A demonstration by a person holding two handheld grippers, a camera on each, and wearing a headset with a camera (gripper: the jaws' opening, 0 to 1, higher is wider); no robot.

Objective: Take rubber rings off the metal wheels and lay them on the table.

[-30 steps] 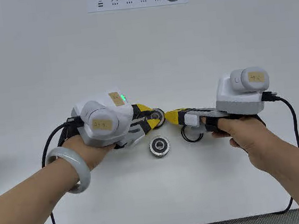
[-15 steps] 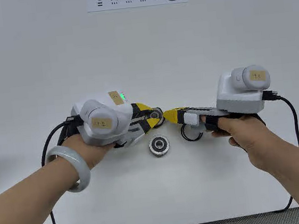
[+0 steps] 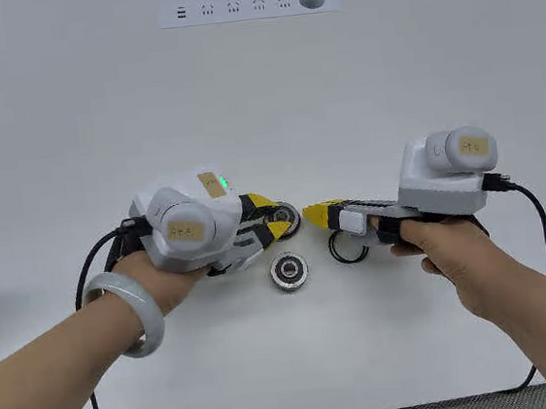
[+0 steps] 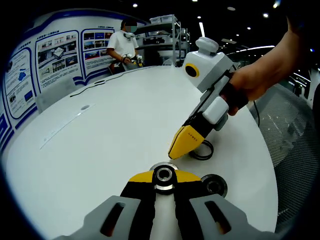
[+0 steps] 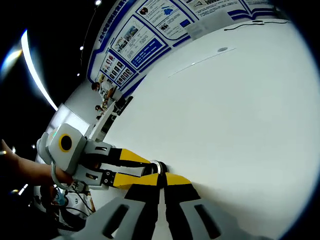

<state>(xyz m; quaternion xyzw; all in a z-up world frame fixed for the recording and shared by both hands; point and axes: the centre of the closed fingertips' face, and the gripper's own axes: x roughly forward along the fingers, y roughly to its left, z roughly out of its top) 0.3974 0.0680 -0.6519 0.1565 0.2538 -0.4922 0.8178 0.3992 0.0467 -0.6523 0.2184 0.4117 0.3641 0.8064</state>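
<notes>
The left claw (image 3: 272, 214) is clamped on a metal wheel (image 3: 288, 218), holding it just above the bench (image 3: 262, 98). The right claw (image 3: 315, 215) has its jaws together with nothing visibly between them, its tip pointing at that wheel from just beside it. One rubber ring (image 3: 347, 248) lies flat on the bench under the right claw. A second wheel (image 3: 289, 270) sits on the bench between the two claws. Its dark outer band, seen in the left gripper view, suggests its ring is still on. Whether the held wheel still carries one cannot be told.

The wheels look solid, stiff and fairly heavy for their size, and smooth enough to twist in a grip. They are best clamped across the faces or hub, leaving the rim free. The ring is likely light, soft and stretchy, gripping the rim by friction. It would best be pinched at the outer edge and peeled sideways, not pulled straight.

Compared with a second ago, little differs. The right claw has drawn slightly away from the held wheel, while the left claw, the ring and the loose wheel stay put.
</notes>
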